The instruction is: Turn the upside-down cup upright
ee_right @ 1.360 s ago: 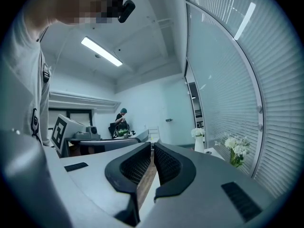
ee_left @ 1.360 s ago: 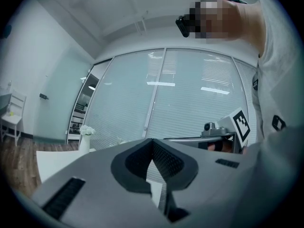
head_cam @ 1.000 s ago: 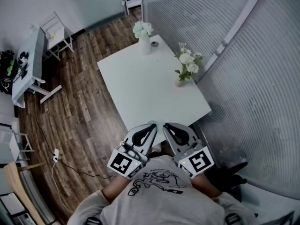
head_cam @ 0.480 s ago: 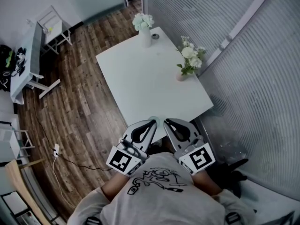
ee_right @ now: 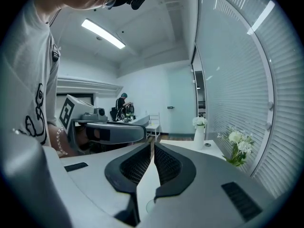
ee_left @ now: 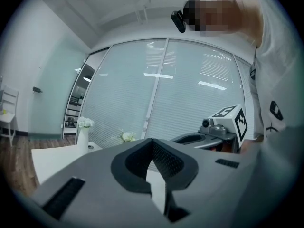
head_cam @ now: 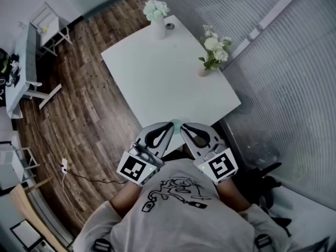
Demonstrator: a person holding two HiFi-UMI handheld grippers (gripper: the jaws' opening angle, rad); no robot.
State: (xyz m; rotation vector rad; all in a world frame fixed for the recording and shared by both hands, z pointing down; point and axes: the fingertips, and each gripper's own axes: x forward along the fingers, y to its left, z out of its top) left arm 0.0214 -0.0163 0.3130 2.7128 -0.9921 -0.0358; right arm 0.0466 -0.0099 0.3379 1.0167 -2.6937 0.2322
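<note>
White table (head_cam: 157, 83): cup (head_cam: 176, 122) lay at near edge, mostly hidden; judged light, stiff, slippery; side wall best hold. Left gripper (head_cam: 169, 126), right gripper (head_cam: 185, 127) pressed together, empty.

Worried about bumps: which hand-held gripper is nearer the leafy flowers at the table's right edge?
Right. The right hand-held gripper is at the near edge, toward the flowers; the left hand-held gripper is beside it, farther off.

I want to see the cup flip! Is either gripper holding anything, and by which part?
Nothing is held. The left gripper and the right gripper are both shut, with nothing between their jaws.
</note>
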